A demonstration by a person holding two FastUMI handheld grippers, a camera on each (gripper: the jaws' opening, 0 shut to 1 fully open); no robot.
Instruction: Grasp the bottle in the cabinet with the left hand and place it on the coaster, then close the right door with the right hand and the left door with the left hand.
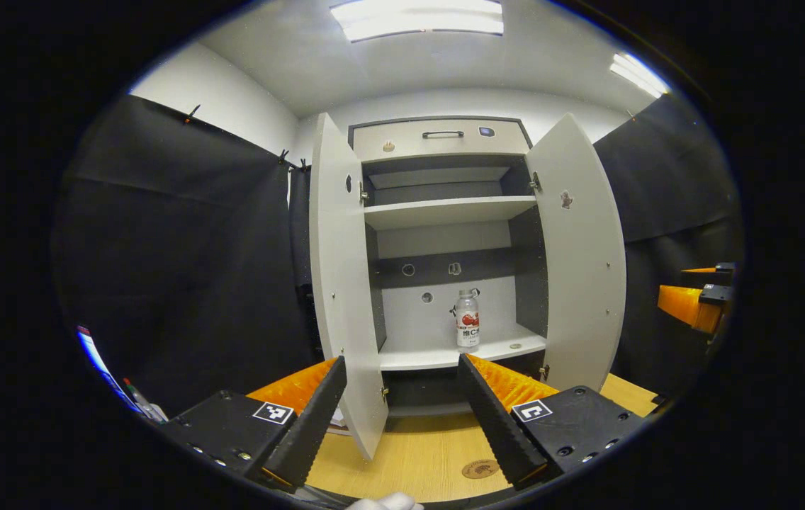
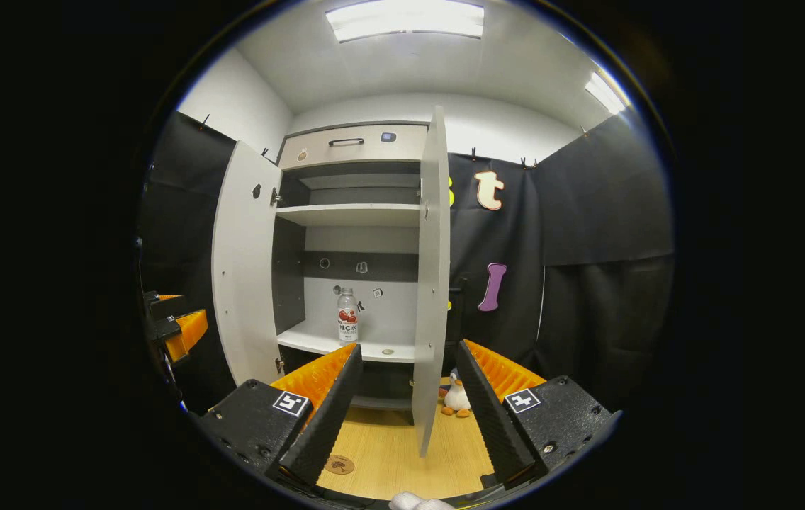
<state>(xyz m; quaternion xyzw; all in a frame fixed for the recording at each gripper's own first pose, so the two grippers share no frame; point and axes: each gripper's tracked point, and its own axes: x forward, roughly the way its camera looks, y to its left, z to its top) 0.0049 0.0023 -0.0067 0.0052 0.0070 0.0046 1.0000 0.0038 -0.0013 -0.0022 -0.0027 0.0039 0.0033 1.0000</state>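
A clear bottle with a red-and-white label stands upright on the lower shelf of the white cabinet; the right gripper view has the bottle too. Both doors hang open: the left door and the right door. In the right gripper view the right door is edge-on. A round brown coaster lies on the wooden table in front, also seen as the coaster. My left gripper is open, well short of the cabinet. My right gripper is open too, straddling the right door's edge from a distance.
The cabinet has an empty upper shelf and a drawer on top. A small penguin toy sits on the table behind the right door. Pens lie at the far left. The right gripper shows at the right edge.
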